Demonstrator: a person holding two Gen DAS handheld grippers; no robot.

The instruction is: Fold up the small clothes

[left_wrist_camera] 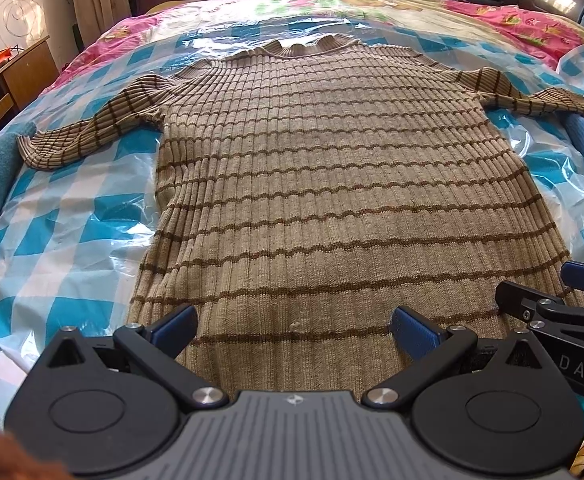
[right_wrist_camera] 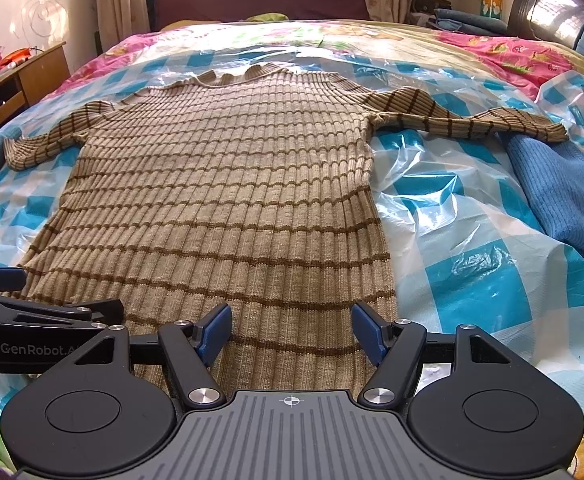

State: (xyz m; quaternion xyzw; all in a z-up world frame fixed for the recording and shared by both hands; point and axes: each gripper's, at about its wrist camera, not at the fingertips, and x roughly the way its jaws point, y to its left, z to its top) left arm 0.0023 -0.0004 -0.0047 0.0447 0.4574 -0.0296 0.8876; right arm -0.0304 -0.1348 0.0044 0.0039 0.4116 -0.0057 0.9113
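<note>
Both sets of blue-padded fingers gape wide, empty: the left gripper [left_wrist_camera: 294, 330] and right gripper [right_wrist_camera: 291, 334] sit side by side at the hem of the beige brown-striped ribbed sweater [left_wrist_camera: 332, 184], which runs lengthwise away toward the collar across the blue-checked plastic sheet [left_wrist_camera: 64, 232], its sleeves spread toward the sheet's side edges. Only the right view shows the blue knit cloth [right_wrist_camera: 568, 196] fully.

The left hand-held gripper [left_wrist_camera: 294, 330] hovers spread wide over the flat striped sweater's [left_wrist_camera: 332, 184] hem.
</note>
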